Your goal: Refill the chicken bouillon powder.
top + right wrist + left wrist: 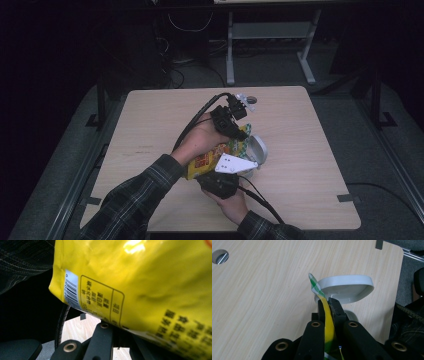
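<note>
The left claw (328, 305) is clamped on the green-checked top edge of the yellow snack bag (212, 160), which is held above the desk (150, 130) near its middle. The right claw (220, 182) is closed on the bag's lower end. A white bowl (347, 287) sits just beyond. If the bag is pulled apart too hard, the contents may be scattered past the bowl, or the thin film may slip free.
</note>
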{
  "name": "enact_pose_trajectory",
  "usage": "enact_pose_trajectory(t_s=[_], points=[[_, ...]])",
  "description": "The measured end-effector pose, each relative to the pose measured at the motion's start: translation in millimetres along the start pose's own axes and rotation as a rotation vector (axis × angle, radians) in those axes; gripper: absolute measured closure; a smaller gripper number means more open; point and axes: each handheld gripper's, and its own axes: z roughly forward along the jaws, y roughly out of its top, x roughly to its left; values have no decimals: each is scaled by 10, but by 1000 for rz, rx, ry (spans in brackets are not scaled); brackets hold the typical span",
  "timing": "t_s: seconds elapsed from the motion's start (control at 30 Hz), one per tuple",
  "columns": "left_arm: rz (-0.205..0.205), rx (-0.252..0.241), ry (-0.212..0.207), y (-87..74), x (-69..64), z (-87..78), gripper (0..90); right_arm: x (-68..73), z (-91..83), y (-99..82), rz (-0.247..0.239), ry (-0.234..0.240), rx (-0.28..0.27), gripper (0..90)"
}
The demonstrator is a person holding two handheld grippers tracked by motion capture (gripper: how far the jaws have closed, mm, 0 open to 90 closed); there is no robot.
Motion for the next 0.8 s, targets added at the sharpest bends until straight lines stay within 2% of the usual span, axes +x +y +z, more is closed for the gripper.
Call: enact_pose_trajectory(t_s=[0.67,0.8], points=[[-15,-20,-6,-31,-2,-2,897,-5,13,-21,-11,2,11,900],[-24,-33,-24,-49,-3,-13,897,-3,18,-38,-9,11,19,900]])
